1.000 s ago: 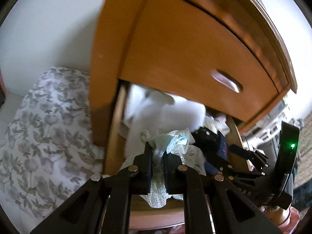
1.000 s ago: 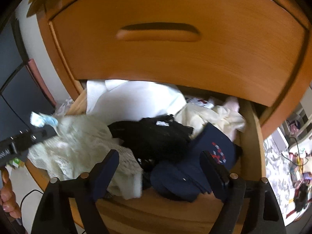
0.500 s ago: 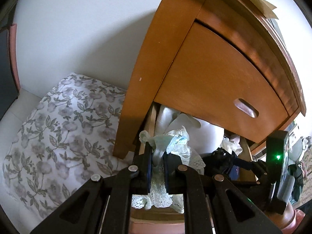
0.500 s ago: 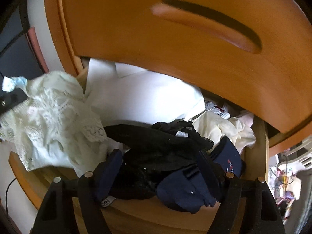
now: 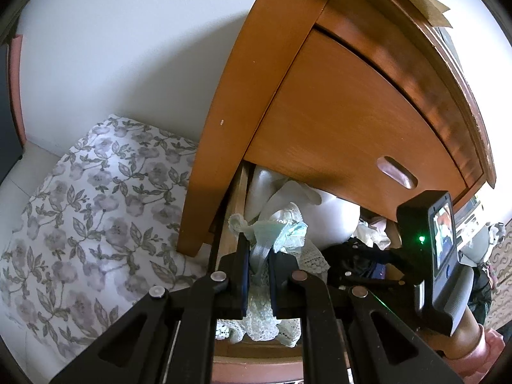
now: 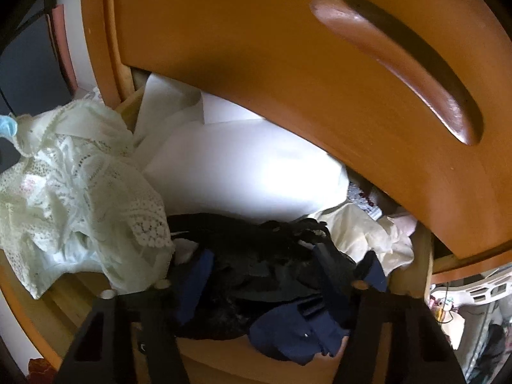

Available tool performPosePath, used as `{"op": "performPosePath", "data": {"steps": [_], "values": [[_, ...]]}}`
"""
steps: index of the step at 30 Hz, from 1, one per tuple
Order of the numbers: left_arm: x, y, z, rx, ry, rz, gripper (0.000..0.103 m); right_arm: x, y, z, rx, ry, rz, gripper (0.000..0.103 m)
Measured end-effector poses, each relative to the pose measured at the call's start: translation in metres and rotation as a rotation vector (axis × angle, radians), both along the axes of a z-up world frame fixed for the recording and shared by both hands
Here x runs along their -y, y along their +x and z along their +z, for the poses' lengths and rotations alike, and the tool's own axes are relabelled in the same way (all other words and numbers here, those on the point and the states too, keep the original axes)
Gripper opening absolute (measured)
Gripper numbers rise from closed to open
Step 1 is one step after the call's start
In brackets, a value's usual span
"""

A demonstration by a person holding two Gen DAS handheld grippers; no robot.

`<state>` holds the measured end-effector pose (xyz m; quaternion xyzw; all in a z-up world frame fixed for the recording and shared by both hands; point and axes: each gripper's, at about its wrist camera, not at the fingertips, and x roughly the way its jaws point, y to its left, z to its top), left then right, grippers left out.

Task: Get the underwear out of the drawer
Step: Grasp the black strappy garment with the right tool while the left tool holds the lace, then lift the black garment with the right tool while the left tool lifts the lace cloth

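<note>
Left wrist view: your left gripper has its fingers pinched tight on the pale green lace underwear, which hangs over the front edge of the open lower wooden drawer. Beside the cabinet lies a grey floral-print bedcover. Right wrist view: your right gripper has its fingers spread wide, straddling a black lace garment heaped on a navy blue garment inside that drawer. White folded fabric sits behind, and a cream garment lies to the right.
</note>
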<state>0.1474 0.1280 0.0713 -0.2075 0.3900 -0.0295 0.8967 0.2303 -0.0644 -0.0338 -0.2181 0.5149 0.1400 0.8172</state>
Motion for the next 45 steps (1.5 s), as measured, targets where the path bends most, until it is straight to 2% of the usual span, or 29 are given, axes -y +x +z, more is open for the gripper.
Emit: {"op": "performPosePath", "data": {"steps": [5,7,10,19,29,41,43,45], "values": [[-0.001,0.001,-0.002,-0.006,-0.006,0.000,0.010,0.007,0.001,0.000,-0.005,0.063,-0.003,0.023],[0.000,0.001,-0.003,-0.009,-0.009,-0.002,0.010,0.013,-0.002,0.003,0.011,0.103,-0.013,0.014],[0.001,0.000,-0.004,-0.015,-0.013,-0.006,0.010,0.021,-0.008,0.012,0.038,0.140,-0.018,0.009],[0.005,0.000,-0.010,-0.036,-0.022,-0.013,0.010,0.066,-0.028,0.028,0.126,0.302,-0.095,0.007],[0.014,-0.001,-0.012,-0.051,-0.018,-0.028,0.010,0.091,-0.062,0.053,0.226,0.430,-0.148,0.004],[0.024,-0.006,-0.007,-0.058,-0.008,-0.043,0.010,0.127,-0.088,0.089,0.348,0.504,-0.203,0.004],[0.027,-0.007,-0.005,-0.056,-0.010,-0.046,0.010,0.126,-0.087,0.090,0.343,0.485,-0.193,0.004],[0.028,-0.009,-0.004,-0.054,-0.010,-0.049,0.010,0.119,-0.082,0.084,0.292,0.453,-0.171,0.004]]}}
